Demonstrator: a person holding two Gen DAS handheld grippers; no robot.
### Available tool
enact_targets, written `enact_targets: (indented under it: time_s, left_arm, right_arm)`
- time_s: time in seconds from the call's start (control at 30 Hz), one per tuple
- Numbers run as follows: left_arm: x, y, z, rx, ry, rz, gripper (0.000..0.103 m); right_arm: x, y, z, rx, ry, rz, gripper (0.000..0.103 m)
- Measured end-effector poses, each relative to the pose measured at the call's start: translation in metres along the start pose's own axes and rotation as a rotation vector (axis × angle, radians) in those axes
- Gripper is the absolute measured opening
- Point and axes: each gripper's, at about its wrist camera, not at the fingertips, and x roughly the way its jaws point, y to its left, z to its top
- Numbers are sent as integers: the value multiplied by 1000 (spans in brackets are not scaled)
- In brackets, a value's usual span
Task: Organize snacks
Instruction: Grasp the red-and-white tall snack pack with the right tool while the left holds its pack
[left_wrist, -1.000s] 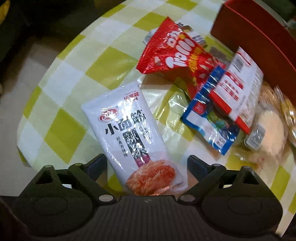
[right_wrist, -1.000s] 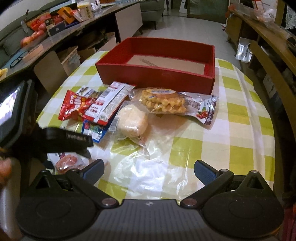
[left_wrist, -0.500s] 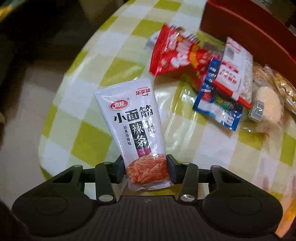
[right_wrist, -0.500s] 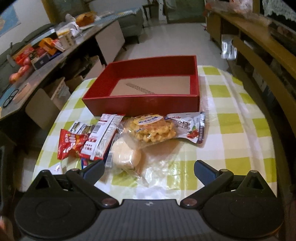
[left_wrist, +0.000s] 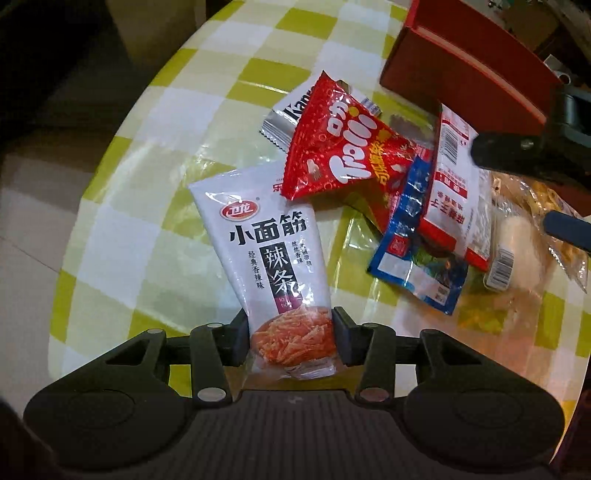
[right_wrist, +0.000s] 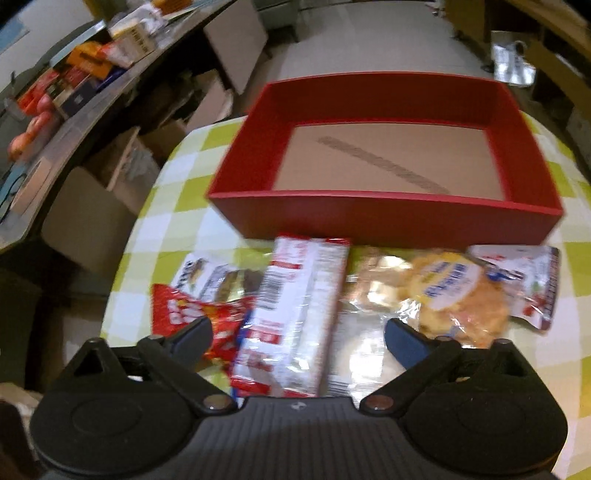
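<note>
My left gripper (left_wrist: 291, 332) is shut on the bottom end of a white spicy-strip packet (left_wrist: 266, 254), held tilted above the checked table (left_wrist: 155, 229). A red Trolli bag (left_wrist: 340, 155), a blue packet (left_wrist: 413, 251) and a red-and-white packet (left_wrist: 450, 184) lie in a pile beyond it. My right gripper (right_wrist: 297, 332) is open, low over the red-and-white packet (right_wrist: 295, 314), which lies between its fingers. The empty red box (right_wrist: 384, 218) stands just behind the pile. A waffle pack (right_wrist: 458, 299) lies to the right.
A round bun in clear wrap (left_wrist: 517, 251) lies by the pile. A silver packet (left_wrist: 291, 114) sticks out under the Trolli bag. The table edge curves at the left (left_wrist: 85, 206). Cardboard boxes (right_wrist: 96, 221) and a cluttered counter (right_wrist: 74, 81) stand left of the table.
My left gripper closed on the white packet and lifted it. My right gripper moved forward and down, from the table's near side to over the red-and-white packet.
</note>
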Motion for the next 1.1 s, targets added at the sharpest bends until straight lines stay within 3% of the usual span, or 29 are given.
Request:
enact_targets:
  time_s: [0.07, 0.2, 0.3, 0.37, 0.47, 0.73, 0.8, 1.03, 1.1]
  left_arm:
    - [-3, 0, 1, 12, -6, 3, 53]
    - [-6, 1, -1, 17, -11, 1, 53]
    - [-6, 4, -1, 10, -7, -2, 54]
    - [-4, 6, -3, 16, -9, 2, 55]
    - [-1, 1, -4, 26, -14, 17, 55]
    - [3, 2, -9, 6, 7, -24, 54]
    - [2, -2, -12, 20, 1, -14, 54]
    - [-9, -15, -25, 38, -19, 10, 54]
    - [-5, -14, -30, 41, -16, 29, 54]
  right_arm:
    - [12, 2, 2, 20, 49, -3, 97]
    - [29, 22, 2, -72, 40, -114, 94]
    - [41, 35, 0, -164, 47, -209, 86]
    - [42, 37, -4, -207, 51, -217, 77]
    - [35, 32, -11, -243, 96, -135, 61]
    - [2, 7, -28, -228, 102, -37, 51]
    - [-16, -3, -32, -211, 88, 10, 37]
    - [-25, -14, -45, -181, 120, 86, 40]
    - [-17, -15, -46, -160, 134, 99, 50]
